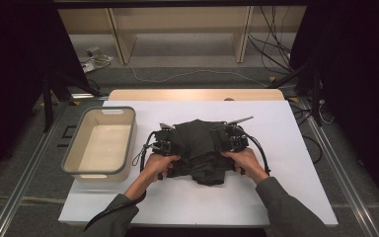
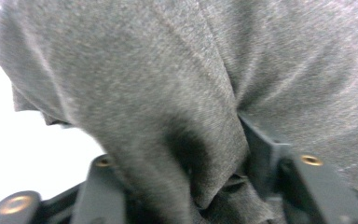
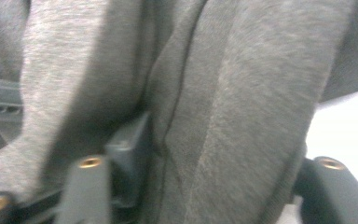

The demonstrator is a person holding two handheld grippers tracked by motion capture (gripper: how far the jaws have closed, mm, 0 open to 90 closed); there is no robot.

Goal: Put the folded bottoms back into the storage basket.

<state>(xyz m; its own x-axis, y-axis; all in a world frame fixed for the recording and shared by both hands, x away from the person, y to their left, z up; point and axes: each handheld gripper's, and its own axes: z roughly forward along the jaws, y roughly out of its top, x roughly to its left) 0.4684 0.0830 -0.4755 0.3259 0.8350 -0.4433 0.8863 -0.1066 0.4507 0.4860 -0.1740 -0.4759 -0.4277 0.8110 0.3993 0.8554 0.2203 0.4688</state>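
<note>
From the high view, a folded dark grey garment (image 1: 199,150) lies bunched in the middle of the white table (image 1: 286,187). The left gripper (image 1: 170,144) clamps its left edge and the right gripper (image 1: 228,140) its right edge. An empty beige bin (image 1: 74,148) stands well to the left, apart from both hands.

In the left gripper view, thick folds of the garment (image 2: 168,93) are pinched between the jaws, hiding most of the table.

In the right gripper view, the garment (image 3: 223,107) is likewise squeezed between the jaws, with the left gripper (image 3: 0,100) partly visible behind the folds.
</note>
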